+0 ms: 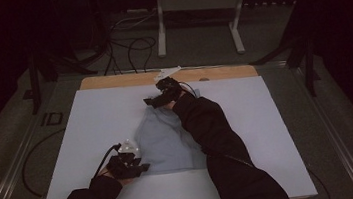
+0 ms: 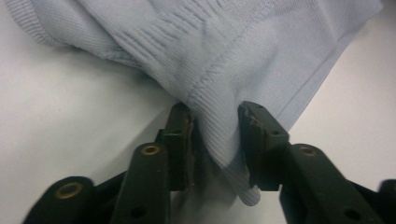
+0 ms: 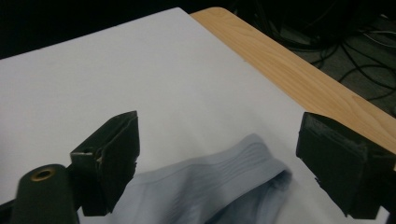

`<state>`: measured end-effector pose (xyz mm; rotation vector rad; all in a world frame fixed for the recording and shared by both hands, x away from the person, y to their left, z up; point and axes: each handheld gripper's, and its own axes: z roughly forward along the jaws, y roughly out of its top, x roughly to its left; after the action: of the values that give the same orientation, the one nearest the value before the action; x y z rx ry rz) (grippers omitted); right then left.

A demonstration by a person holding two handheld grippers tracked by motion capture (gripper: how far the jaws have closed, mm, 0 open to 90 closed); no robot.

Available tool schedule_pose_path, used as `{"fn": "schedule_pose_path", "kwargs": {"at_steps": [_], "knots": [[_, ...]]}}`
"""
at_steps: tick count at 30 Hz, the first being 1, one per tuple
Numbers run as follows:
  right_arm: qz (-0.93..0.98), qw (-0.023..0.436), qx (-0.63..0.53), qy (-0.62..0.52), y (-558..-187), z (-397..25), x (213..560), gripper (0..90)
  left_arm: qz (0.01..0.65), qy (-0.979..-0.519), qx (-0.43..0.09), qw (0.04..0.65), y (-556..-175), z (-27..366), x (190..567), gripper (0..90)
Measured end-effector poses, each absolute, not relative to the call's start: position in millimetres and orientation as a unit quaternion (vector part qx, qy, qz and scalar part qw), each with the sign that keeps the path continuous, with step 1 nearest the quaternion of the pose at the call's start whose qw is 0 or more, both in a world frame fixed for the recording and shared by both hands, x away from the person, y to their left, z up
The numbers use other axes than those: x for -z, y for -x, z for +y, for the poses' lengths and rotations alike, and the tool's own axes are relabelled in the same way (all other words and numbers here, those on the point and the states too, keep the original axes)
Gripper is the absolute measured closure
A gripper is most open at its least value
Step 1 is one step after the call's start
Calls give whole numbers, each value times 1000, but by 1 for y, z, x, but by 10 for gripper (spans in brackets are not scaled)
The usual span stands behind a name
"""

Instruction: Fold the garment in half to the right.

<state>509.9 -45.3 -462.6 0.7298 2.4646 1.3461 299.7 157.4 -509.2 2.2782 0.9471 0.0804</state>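
A light blue knitted garment (image 1: 164, 141) lies crumpled in the middle of a white sheet (image 1: 97, 123). At its near left corner my left gripper (image 1: 144, 167) is shut on the hemmed edge; in the left gripper view the fabric (image 2: 224, 46) fills the gap in the gripper (image 2: 215, 140), touching both pads. My right gripper (image 1: 150, 101) hovers at the garment's far end. In the right gripper view it (image 3: 217, 154) stands wide open over a ribbed edge (image 3: 210, 191) of the garment, with nothing held.
The white sheet covers a wooden table whose bare far edge (image 1: 112, 80) shows beyond the right gripper, also seen as the wooden edge (image 3: 299, 74). Behind it stand a metal frame's legs (image 1: 161, 30) and loose cables (image 1: 133, 49) on the floor.
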Motion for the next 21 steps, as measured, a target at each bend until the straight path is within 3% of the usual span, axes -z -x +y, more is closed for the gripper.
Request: {"fn": "schedule_pose_path", "kwargs": {"at_steps": [7,15,21], "knots": [[850,113,-435,-274,-529,-31,477,239,359,-870,-15,336,-299,156,509,816],[865,112,-392,-293,-540,-13,499,315,363,-866,-10,343,-300,157,509,827],[872,125,-358,-311,-546,-10,513,316,355,-870,-11,341,-299,156,507,832]]}}
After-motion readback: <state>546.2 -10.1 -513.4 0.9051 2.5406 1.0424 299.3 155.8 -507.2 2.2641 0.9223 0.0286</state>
